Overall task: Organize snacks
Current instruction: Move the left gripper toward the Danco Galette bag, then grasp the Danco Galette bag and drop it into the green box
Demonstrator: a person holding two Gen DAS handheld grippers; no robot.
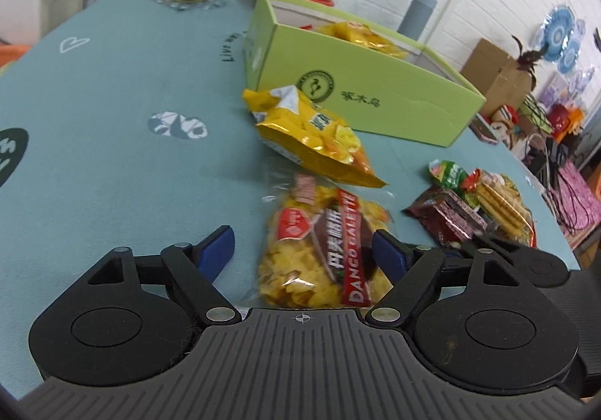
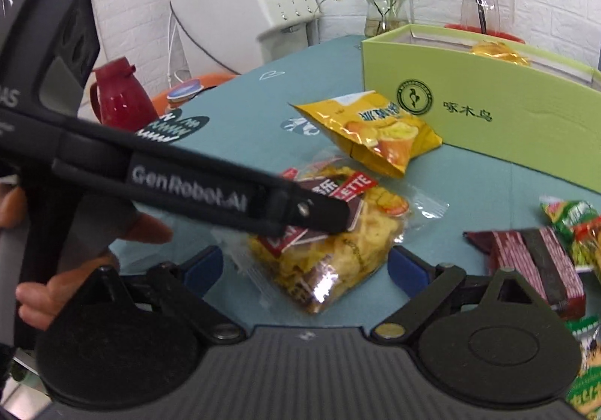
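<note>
Snacks lie on our blue-green table [image 1: 112,89]. Our left gripper [image 1: 304,251] has its claw apart, with the clear bag of chips [image 1: 319,255] between the blue tips at 6 o'clock; whether they touch it we cannot tell. At 12 o'clock sits the yellow bag [image 1: 311,134], then the green box [image 1: 360,89]. Our right gripper [image 2: 304,270] is apart too, around the same clear bag.

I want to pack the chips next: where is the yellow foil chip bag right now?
In both wrist views the yellow foil chip bag lies on the teal tablecloth, just in front of the green box and behind the clear cracker bag.
</note>
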